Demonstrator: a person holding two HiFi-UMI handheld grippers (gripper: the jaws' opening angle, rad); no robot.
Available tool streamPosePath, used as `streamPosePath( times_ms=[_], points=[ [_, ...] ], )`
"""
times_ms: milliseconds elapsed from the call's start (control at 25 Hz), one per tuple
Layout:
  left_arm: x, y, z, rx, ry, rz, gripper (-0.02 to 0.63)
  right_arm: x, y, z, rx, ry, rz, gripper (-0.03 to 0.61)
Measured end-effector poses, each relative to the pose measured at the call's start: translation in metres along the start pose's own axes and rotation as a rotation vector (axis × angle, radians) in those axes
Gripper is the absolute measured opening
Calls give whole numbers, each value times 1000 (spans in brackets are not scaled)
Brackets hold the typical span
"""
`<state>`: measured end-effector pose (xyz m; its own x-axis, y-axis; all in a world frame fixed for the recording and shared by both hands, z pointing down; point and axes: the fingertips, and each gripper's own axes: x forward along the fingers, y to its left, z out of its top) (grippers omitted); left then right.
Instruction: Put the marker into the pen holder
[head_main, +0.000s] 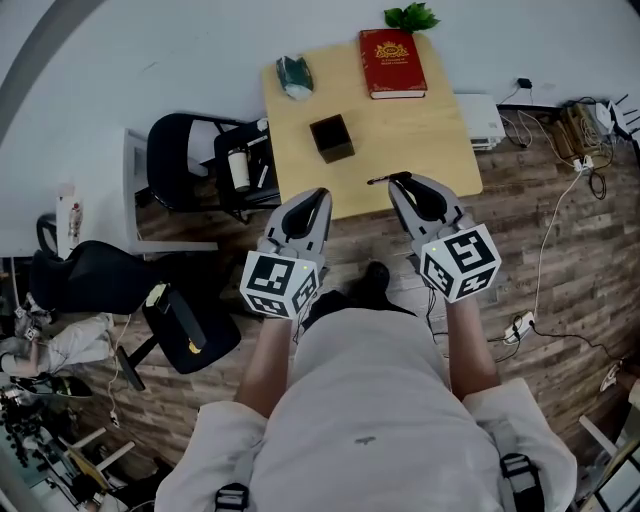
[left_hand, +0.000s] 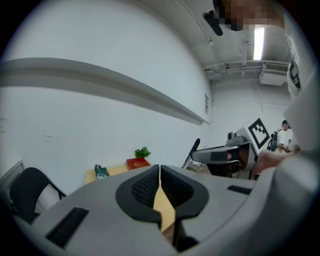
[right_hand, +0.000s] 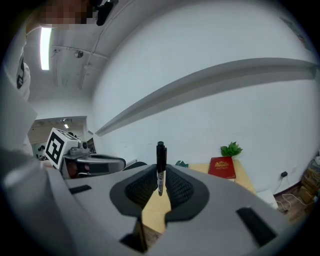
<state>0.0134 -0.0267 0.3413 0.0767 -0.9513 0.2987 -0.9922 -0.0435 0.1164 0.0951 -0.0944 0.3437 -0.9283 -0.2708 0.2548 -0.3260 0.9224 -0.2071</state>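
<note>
1. The right tongs (right_hand: 160, 176) are clamped on the marker (right_hand: 160, 162). In the right gripper view it stands upright between the jaws, with its black cap end rising at 12 o'clock above them.
2. In the head view the marker (head_main: 386, 180) pokes out of the right tongs (head_main: 402, 182) toward 9 o'clock, just over the near edge of the counter (head_main: 420, 140).
3. The pen holder (head_main: 331, 137) sits near the middle of the counter, at about 10 o'clock from the right tongs' tips and clear of the marker.
4. The left tongs (left_hand: 160, 172) are closed with nothing between them, and the jaws meet in a thin line. In the head view the left tongs (head_main: 321, 193) hang just off the counter edge, with the pen holder at 12 o'clock.
5. The marker is a slim black stick with a pale printed band low on the barrel.
6. The pen holder is a dark, boxy cube with an open top.
7. The tongs have smooth grey shells and black pads with a mesh texture.
8. The counter is pale, smooth wood. A red hardback book (head_main: 392, 63) lies at its far edge, with a leafy green plant (head_main: 411, 16) beyond it.
</note>
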Motion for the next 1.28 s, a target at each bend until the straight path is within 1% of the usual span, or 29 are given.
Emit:
streamPosePath(
  times_ms=[320,600,880,1280],
  points=[
    [5,-1,-5,-11,8,19,9,7,-4,-4,12,12,26,54],
    [12,19,1,-13,-7,14,9,22,-7,4,6,6,10,54],
    [27,45,13,-11,-24,-25,9,42,-10,17,-6,7,-32,54],
    [51,91,24,-8,-11,-109,9,82,-16,30,7,20,-118,54]
  ],
)
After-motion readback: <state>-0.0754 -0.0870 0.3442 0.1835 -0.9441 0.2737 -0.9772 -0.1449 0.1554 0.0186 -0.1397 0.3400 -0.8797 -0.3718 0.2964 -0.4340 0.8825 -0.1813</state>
